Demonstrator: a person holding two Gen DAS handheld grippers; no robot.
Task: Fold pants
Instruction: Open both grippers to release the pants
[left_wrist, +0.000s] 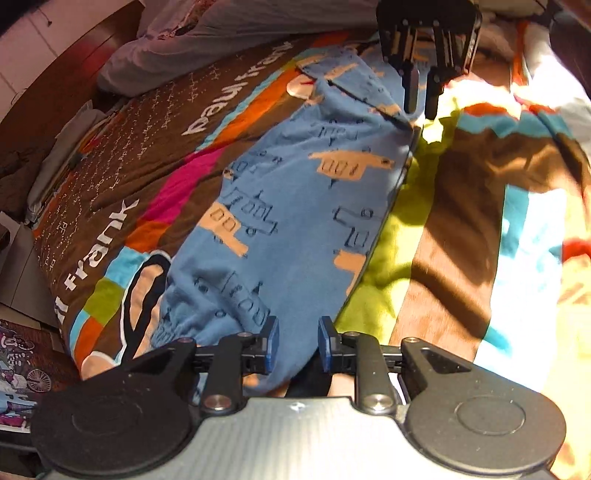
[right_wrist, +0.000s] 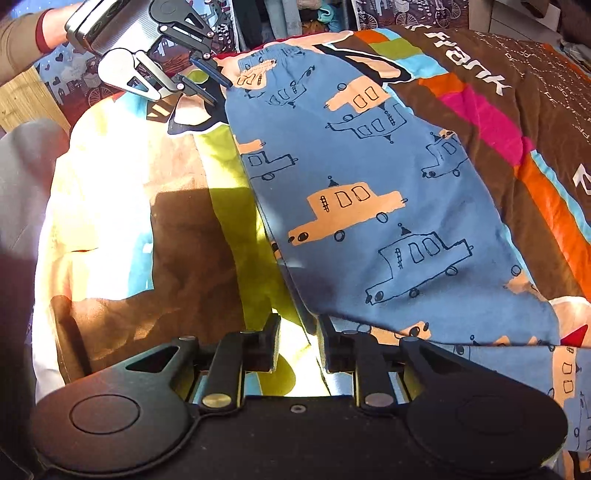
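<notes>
Blue pants (right_wrist: 369, 192) printed with orange and outlined cars were laid flat on the striped bedspread (left_wrist: 461, 221), long axis stretched between the left gripper (left_wrist: 298, 345) and right gripper (right_wrist: 299, 345). Both jaws were parted, nothing gripped.

The pants (right_wrist: 369, 206) are made of soft, matt blue cloth. The bedcover (left_wrist: 461, 206) is smooth cloth too. Matt black plastic and shiny metal are seen on the left gripper (left_wrist: 298, 345).

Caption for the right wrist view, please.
Blue car-print pants lie lengthwise on a colourful bedspread, both hand-held grippers open at opposite ends.
</notes>
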